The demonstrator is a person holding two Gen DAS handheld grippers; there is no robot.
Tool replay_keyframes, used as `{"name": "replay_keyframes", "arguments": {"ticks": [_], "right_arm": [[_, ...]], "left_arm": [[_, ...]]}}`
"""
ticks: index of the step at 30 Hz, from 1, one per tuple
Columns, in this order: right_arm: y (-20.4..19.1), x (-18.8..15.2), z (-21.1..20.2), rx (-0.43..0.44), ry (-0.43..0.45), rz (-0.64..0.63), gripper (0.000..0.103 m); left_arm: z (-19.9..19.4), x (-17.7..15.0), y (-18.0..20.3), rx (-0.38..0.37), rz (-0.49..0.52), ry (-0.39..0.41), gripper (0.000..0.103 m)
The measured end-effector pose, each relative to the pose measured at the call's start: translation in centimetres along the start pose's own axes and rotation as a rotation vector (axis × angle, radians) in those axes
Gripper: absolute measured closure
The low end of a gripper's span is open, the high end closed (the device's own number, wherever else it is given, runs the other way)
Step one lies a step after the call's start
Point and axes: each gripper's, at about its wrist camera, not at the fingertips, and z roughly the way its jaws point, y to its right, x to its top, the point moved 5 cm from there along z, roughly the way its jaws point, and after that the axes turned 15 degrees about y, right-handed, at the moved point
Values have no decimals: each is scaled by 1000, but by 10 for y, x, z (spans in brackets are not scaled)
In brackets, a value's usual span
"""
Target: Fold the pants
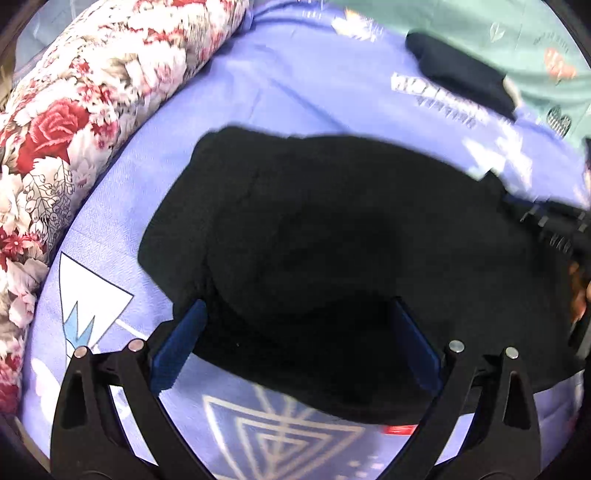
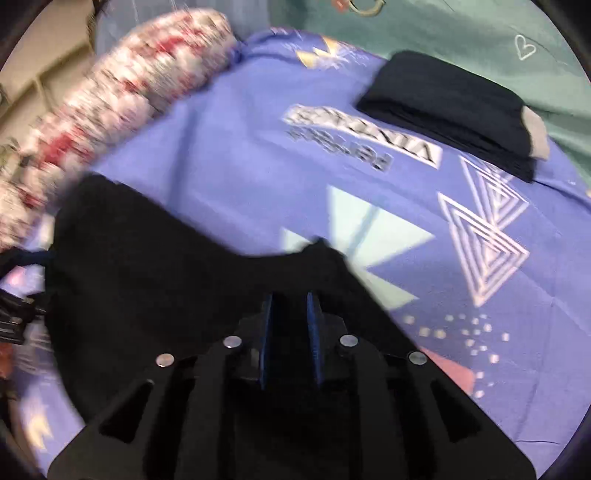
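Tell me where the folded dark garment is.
The folded dark garment lies upper right in both views, at the purple sheet's far edge beside the green sheet.

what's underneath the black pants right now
The black pants lie on a purple printed bedsheet, whose triangle patterns show around their edges. Whatever print or object sits directly beneath the fabric is covered. The right gripper is closed on one edge.

Black pants lie on a lavender-blue sheet printed with white triangles and lettering. A quilt shows red and white roses. Another folded dark garment touches a mint-green sheet.
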Motion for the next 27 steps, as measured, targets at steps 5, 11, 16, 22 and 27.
{"name": "replay_keyframes", "arguments": {"ticks": [5, 11, 16, 22, 27], "right_arm": [[17, 2, -30, -160, 51, 18, 93], [-12, -32, -51, 113, -47, 82, 59], [-13, -55, -73, 144, -96, 29, 58], [27, -55, -105, 62, -2, 167, 57], [9, -73, -117, 151, -27, 187, 57]], "left_arm": [[-12, 7, -15, -43, -35, 7, 12], [-28, 9, -10, -18, 19, 35, 11], [-19, -4, -11, 7, 36, -20, 11], [-46, 0, -18, 47, 2, 28, 9], [-62, 11, 1, 20, 56, 110, 7]]}}
